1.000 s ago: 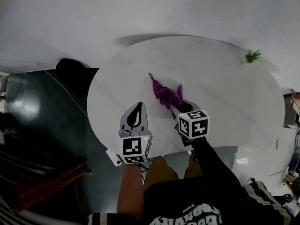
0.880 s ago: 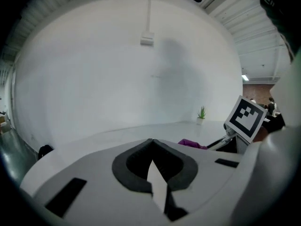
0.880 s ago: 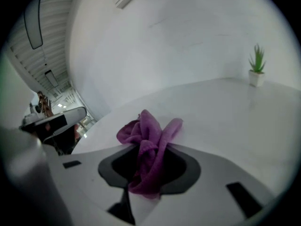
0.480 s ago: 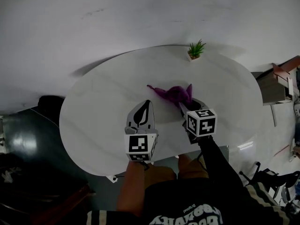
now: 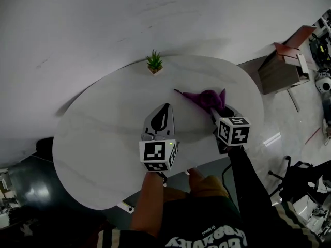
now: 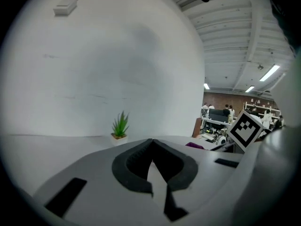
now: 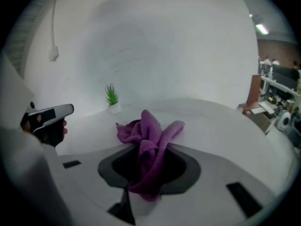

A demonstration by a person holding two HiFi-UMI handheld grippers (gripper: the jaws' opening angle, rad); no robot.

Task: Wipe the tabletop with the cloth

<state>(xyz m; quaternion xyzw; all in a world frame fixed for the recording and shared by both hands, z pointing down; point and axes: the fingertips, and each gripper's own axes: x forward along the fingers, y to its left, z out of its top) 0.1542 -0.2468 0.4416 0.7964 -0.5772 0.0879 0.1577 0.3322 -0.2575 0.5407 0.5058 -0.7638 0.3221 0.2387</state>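
Ahead of my right gripper (image 5: pixel 218 109), in the head view, the purple cloth (image 5: pixel 202 96) spills forward over the white tabletop (image 5: pixel 103 133), its loose folds free to drag and wipe. My left gripper (image 5: pixel 163 110) hovers off to that side, apart from the cloth. Along the left gripper view, my jaws meet on nothing, with a potted plant (image 6: pixel 120 126) beyond them. Along the right gripper view, my jaws pinch the cloth's bunched middle, which I judge a firm hold for wiping.

A potted plant (image 5: pixel 154 62) stands by the white wall (image 5: pixel 129 19), a wooden cabinet (image 5: pixel 282 66) apart.
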